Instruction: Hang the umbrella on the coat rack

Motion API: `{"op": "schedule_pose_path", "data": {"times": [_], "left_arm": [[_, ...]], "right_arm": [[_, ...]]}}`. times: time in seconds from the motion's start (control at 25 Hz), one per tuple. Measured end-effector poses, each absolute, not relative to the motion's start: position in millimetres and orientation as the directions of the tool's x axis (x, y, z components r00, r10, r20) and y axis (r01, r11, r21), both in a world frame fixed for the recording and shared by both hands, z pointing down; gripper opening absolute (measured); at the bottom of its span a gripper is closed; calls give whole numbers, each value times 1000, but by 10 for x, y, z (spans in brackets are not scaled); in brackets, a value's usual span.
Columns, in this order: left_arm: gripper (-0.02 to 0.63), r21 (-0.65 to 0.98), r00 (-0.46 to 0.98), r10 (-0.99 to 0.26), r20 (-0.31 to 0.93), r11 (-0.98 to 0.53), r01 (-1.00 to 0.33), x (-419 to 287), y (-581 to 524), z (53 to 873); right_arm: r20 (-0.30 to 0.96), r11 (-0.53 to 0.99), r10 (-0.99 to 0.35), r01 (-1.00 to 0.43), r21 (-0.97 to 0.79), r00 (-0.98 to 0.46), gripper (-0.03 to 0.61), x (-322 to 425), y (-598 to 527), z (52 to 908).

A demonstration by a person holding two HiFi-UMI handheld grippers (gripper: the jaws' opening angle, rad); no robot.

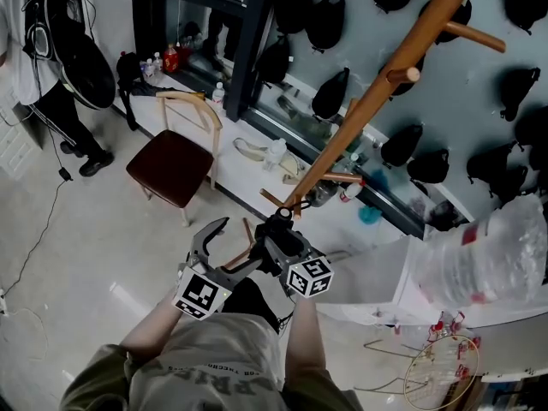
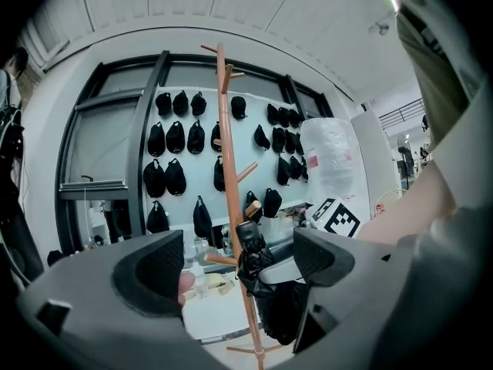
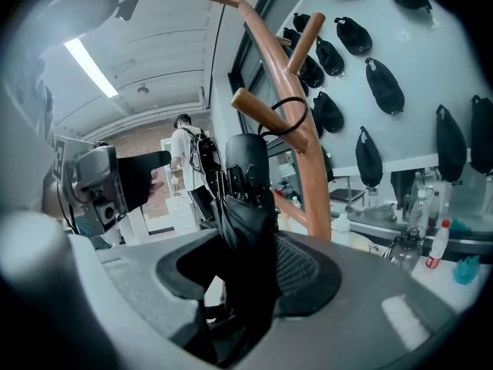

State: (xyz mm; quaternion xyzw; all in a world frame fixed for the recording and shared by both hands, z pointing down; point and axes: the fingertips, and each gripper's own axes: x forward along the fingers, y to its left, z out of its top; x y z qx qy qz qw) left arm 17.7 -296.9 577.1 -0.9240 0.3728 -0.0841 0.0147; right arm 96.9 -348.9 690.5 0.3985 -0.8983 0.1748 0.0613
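Observation:
The wooden coat rack [image 1: 377, 101] slants through the head view, with pegs along its pole. My right gripper [image 1: 279, 227] is shut on a folded black umbrella [image 3: 240, 206], held upright right against the pole [image 3: 293, 129]. The umbrella's thin black strap loop [image 3: 291, 102] lies around a lower peg [image 3: 258, 110]. My left gripper [image 1: 214, 235] stands open and empty just left of the right one. In the left gripper view its pads [image 2: 151, 271] frame the pole [image 2: 231, 168] and the umbrella [image 2: 254, 260] without touching either.
A wooden chair with a dark red seat [image 1: 171, 165] stands to the left. A person [image 1: 51, 58] is at the far left. Black caps [image 1: 330, 92] hang on the wall behind the rack. A low ledge [image 1: 257, 199] carries bottles. A plastic-wrapped bundle [image 1: 488, 255] sits on the right.

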Motion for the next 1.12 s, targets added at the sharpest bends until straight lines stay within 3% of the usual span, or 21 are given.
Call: {"op": "schedule_pose_path", "data": {"times": [0.56,1.12], "left_arm": [[430,-126,679,-723,128,-691,-712,106,-3210,5828],[430,-159,667,-734,126,-679,-717,148,-3394,5924]], "right_arm": [[250,556,-755,-794,-245,-606,195,1076,-3773,7318],[220,434,-867,-894,-106,-447,201,1221,-3876,7593]]}}
